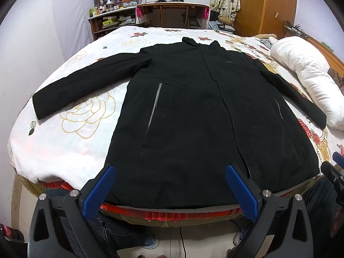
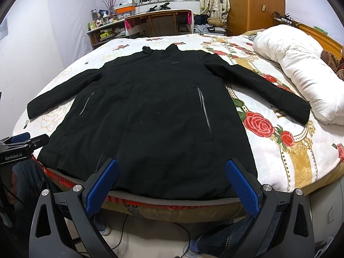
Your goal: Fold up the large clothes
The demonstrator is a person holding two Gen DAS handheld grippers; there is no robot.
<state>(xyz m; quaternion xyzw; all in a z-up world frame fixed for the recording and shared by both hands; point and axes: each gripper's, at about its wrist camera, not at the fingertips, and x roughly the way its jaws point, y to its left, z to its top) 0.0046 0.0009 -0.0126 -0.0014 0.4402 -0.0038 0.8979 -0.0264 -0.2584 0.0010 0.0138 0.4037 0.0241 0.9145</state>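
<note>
A long black coat point(image 1: 193, 111) lies flat and face up on the bed, collar far from me, both sleeves spread out to the sides, hem at the near edge. It also shows in the right wrist view point(image 2: 150, 116). My left gripper point(image 1: 169, 172) is open and empty, hovering over the hem. My right gripper point(image 2: 172, 167) is open and empty, also over the hem. The right gripper shows at the right edge of the left wrist view point(image 1: 335, 172), and the left gripper at the left edge of the right wrist view point(image 2: 19, 146).
The bed point(image 2: 290, 161) has a white rose-print cover. A rolled white duvet point(image 2: 301, 68) lies at the right near the wooden headboard. A desk point(image 1: 172, 13) and cluttered shelves point(image 1: 107, 19) stand beyond the bed. My legs and a cable are on the floor below.
</note>
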